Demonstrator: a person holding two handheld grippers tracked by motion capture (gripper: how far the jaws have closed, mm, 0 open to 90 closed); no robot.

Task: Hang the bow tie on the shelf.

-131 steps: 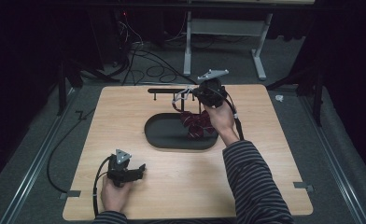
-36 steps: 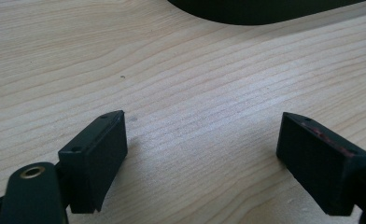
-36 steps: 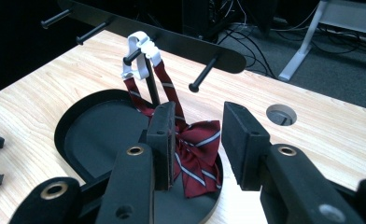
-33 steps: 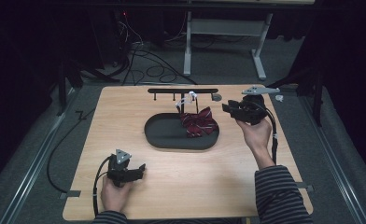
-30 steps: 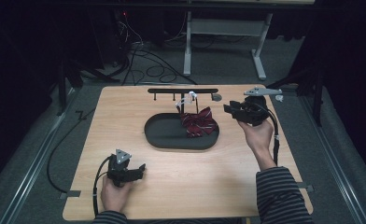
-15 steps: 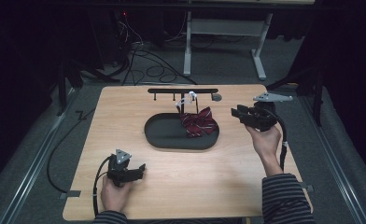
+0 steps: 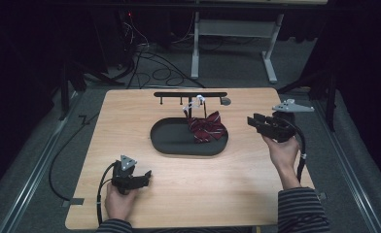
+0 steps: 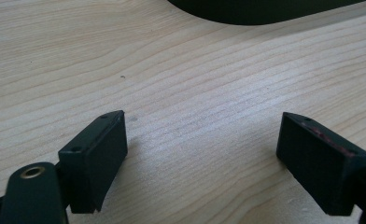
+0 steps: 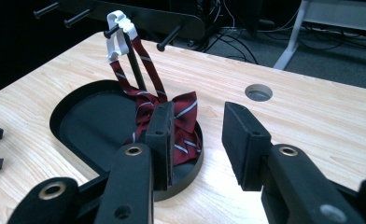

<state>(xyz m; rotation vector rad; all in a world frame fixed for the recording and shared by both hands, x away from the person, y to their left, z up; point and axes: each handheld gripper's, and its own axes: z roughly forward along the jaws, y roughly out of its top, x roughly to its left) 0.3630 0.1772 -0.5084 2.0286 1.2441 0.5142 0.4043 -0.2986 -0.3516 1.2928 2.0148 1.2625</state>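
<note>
My table (image 7: 130,126) was pale, matt wood grain; at twelve o'clock a matt black tray (image 7: 169,141) held a striped cloth tie (image 7: 207,130) on a glossy white plastic clip (image 9: 118,35).

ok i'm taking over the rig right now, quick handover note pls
Left gripper: open, holding nothing, low over the table near its front-left corner.
Right gripper: open, holding nothing, above the table's right side, jaws pointing toward the tray.
Bow tie: rests in the tray's right end; its strap runs up to a white clip hooked on a peg of the black rack.
Done: the clip hangs on the peg.
Left: probably nothing but checking the clip sits securely.
</note>
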